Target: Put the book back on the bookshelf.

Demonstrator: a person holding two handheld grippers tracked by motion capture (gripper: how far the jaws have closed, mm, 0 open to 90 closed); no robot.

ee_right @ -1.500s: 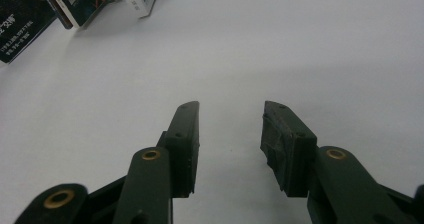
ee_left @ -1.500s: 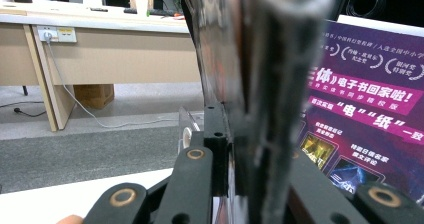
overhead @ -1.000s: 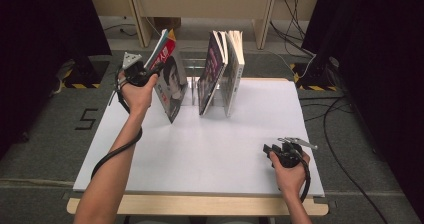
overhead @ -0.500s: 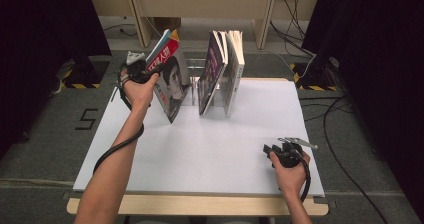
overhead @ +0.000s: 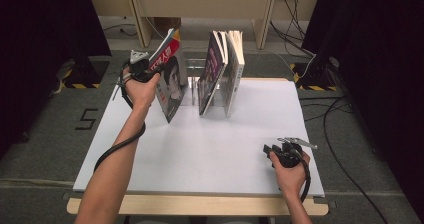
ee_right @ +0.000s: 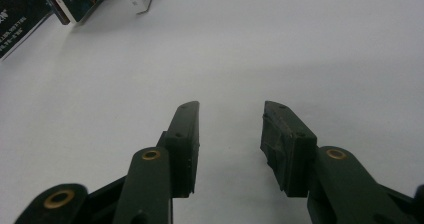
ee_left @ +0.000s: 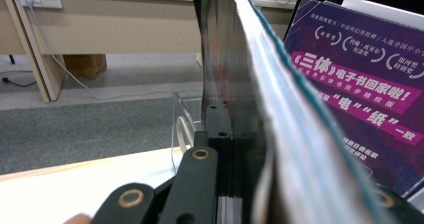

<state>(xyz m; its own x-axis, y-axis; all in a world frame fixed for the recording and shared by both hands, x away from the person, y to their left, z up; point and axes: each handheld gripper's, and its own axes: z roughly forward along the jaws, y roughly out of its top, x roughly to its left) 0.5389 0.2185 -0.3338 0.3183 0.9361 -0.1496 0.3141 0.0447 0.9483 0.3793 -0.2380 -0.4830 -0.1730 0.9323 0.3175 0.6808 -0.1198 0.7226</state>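
At the table's ten o'clock corner, the left gripper [overhead: 150,70] has just clamped its jaws on the top edge of a magazine [overhead: 171,81], which stands tilted on its lower edge, apparently so it can be steered toward the clear rack [overhead: 192,86] just to its three o'clock. Two more magazines [overhead: 223,71] already lean together there, crowding that side. Down at five o'clock, the right gripper [overhead: 274,149] rests on the white tabletop [overhead: 210,149], jaws apart and empty, well away.
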